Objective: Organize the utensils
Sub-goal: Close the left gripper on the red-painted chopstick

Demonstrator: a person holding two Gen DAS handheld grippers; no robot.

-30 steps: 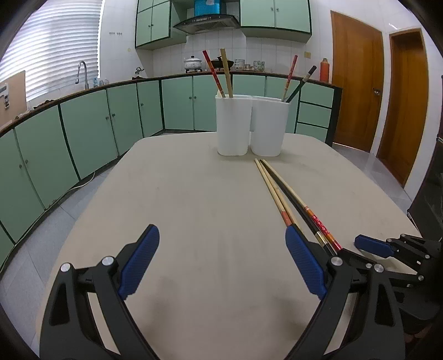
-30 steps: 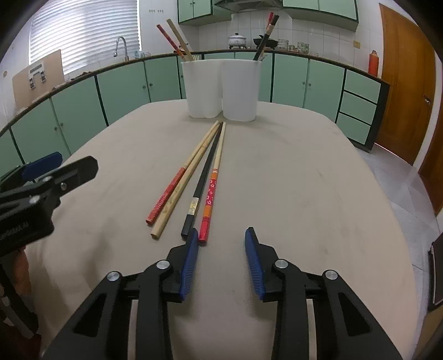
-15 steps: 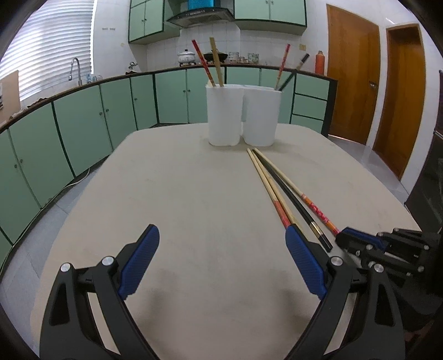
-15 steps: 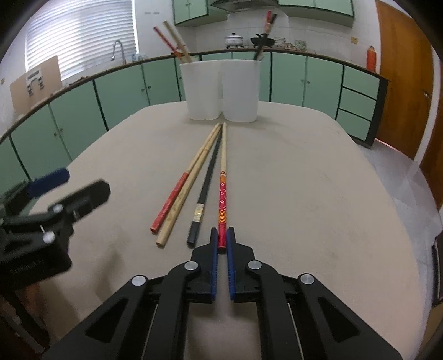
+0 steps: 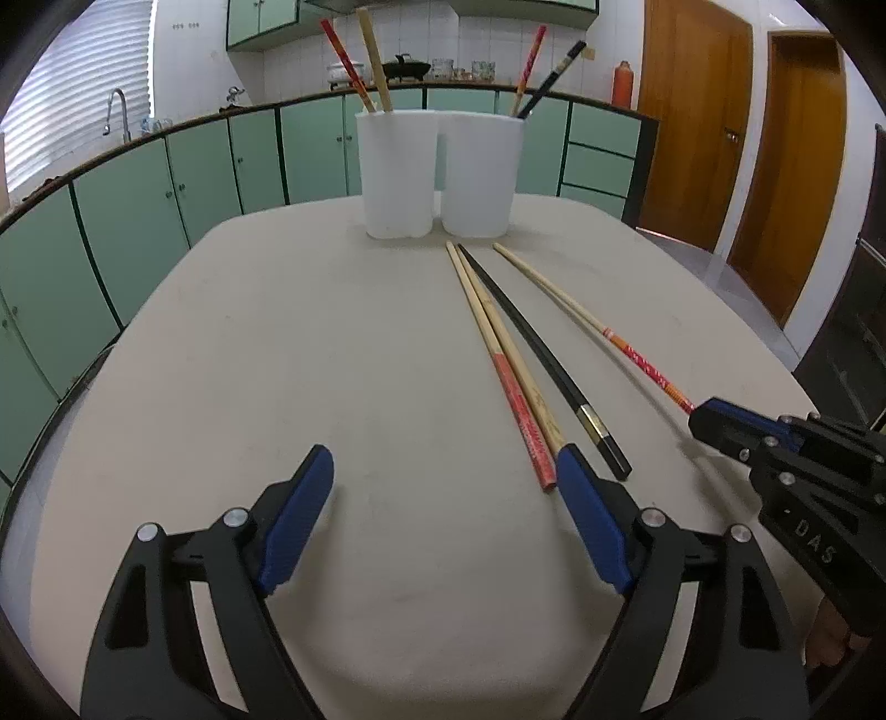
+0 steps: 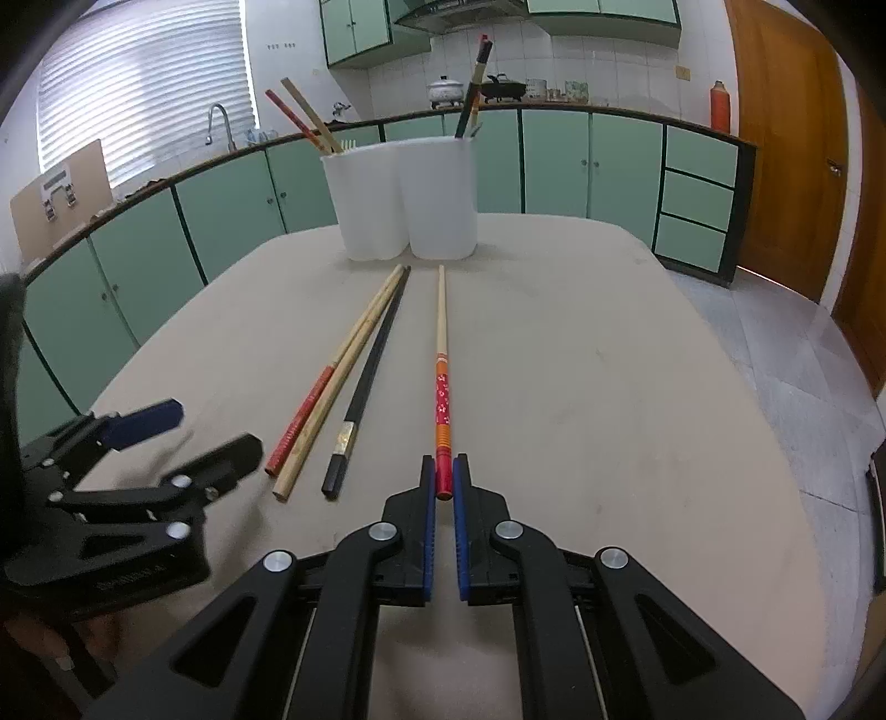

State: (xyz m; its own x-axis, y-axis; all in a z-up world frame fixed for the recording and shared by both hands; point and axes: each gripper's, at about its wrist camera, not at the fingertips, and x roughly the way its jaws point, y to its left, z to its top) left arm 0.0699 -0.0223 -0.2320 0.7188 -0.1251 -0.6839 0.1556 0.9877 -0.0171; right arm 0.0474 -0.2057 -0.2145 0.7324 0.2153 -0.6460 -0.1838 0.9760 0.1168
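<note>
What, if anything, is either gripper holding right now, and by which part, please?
The right gripper holds the red-patterned chopstick by its decorated thick end, jaws shut on it. The left gripper is open, holding nothing.

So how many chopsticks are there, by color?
Plain wooden chopsticks: 2
Red-handled chopsticks: 2
Glossy black chopsticks: 2
Red-and-orange flowered chopsticks: 2
Total: 8, four in the white plastic holder.

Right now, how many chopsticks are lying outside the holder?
4. The red-tipped chopstick, plain bamboo chopstick and black chopstick lie together on the table; the orange-red chopstick is clamped in the right gripper.
</note>
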